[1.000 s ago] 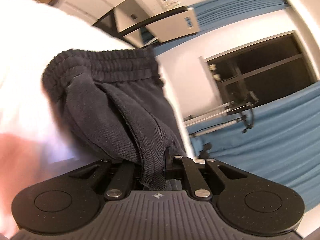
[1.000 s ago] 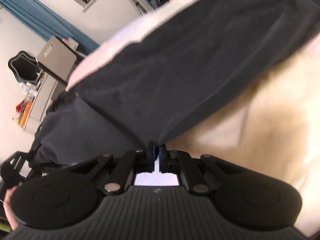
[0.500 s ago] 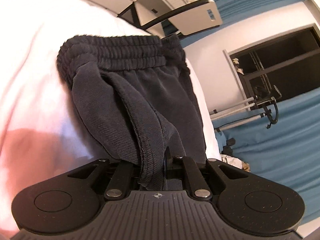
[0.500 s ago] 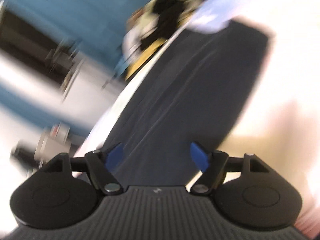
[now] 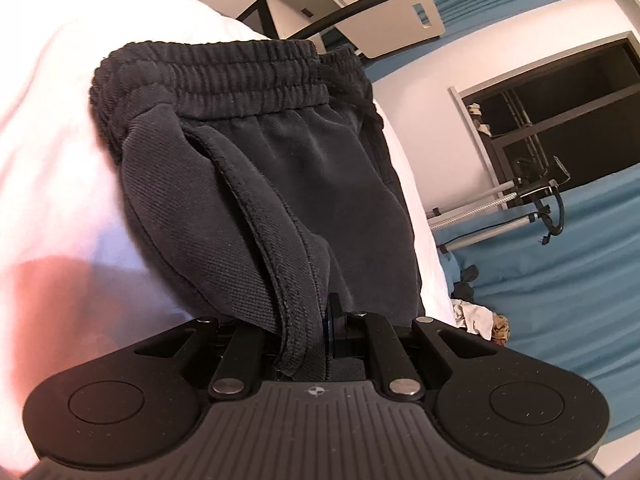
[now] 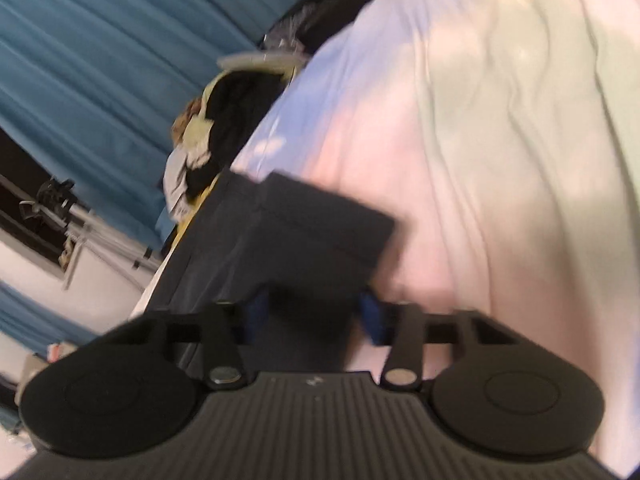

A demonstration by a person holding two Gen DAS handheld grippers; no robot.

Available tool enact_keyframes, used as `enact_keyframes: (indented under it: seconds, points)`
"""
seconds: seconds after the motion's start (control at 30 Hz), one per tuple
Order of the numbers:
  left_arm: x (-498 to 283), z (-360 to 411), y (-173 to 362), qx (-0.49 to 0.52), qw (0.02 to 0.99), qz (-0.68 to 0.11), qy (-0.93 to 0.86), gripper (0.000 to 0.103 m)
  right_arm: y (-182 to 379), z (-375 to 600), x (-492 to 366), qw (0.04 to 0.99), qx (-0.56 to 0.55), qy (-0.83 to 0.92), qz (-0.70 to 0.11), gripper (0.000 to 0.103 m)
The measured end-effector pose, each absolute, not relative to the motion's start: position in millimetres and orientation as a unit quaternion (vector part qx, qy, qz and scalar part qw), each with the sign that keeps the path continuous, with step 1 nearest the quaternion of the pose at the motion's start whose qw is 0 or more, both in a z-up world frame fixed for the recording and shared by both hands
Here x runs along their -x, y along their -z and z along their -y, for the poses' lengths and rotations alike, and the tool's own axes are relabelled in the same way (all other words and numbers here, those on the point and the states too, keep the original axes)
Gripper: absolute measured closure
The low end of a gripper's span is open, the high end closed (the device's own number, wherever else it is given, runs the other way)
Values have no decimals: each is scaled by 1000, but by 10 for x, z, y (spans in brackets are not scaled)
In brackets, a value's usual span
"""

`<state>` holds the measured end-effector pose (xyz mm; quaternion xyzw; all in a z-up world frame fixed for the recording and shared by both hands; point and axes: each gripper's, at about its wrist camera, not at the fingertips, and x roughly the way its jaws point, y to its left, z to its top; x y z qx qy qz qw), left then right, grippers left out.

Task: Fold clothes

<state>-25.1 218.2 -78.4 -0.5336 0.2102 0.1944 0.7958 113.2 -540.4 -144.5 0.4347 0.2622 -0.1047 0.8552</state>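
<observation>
Dark navy sweatpants (image 5: 280,168) lie on a white bed sheet (image 5: 48,128), the ribbed elastic waistband (image 5: 224,76) at the far end. My left gripper (image 5: 316,320) is shut on a bunched seam edge of the sweatpants near the pocket. In the right wrist view the leg end of the sweatpants (image 6: 304,236) lies flat on the sheet (image 6: 500,160), its hem toward the upper right. My right gripper (image 6: 312,316) is open, its blue pads (image 6: 370,316) on either side of the leg fabric, which lies between the jaws.
A pile of mixed clothes (image 6: 212,128) sits past the bed edge by the blue curtain (image 6: 100,40). A chair (image 5: 392,12), white drawers and a dark window (image 5: 560,100) stand beyond the bed. A metal rack (image 5: 500,208) stands by the curtain.
My right gripper let go of the sweatpants edge, opened and swung along the leg to its hem end. My left gripper kept its hold and tilted slightly.
</observation>
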Motion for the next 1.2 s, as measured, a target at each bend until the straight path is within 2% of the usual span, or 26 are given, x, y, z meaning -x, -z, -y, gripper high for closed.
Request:
enact_keyframes:
  seconds: [0.03, 0.07, 0.1, 0.27, 0.4, 0.5, 0.67, 0.8, 1.0, 1.1, 1.2]
  points:
    - [252, -2181, 769, 530, 797, -208, -199, 93, 1409, 5396, -1123, 858, -433, 106, -254, 76]
    - [263, -2184, 754, 530, 799, -203, -201, 93, 1339, 5380, -1104, 866, -424, 105, -245, 93]
    - [286, -2193, 732, 533, 800, -192, -198, 94, 1268, 5369, -1089, 874, -413, 103, -236, 97]
    - [448, -2349, 429, 543, 810, -147, -165, 95, 711, 5381, -929, 904, -375, 60, -197, 99]
    - [708, -2501, 233, 554, 809, -147, -128, 95, 370, 5425, -599, 908, -381, 40, -169, 99]
    - [1031, -2650, 202, 578, 792, -159, -112, 95, 445, 5517, -280, 894, -394, 55, -205, 99]
    - [1431, -2785, 378, 597, 769, -199, -113, 95, 900, 5603, 241, 847, -433, 90, -296, 99]
    - [1408, -2834, 546, 611, 748, -223, -133, 95, 1080, 5595, 420, 829, -440, 109, -327, 99]
    - [901, -2785, 339, 602, 749, -237, -144, 95, 489, 5316, -321, 862, -408, 88, -286, 99]
    - [735, -2804, 126, 608, 752, -219, -129, 95, -48, 5114, -683, 895, -380, 60, -227, 99]
    - [713, -2808, -88, 591, 776, -196, -99, 95, -466, 5105, -627, 908, -388, 20, -157, 99]
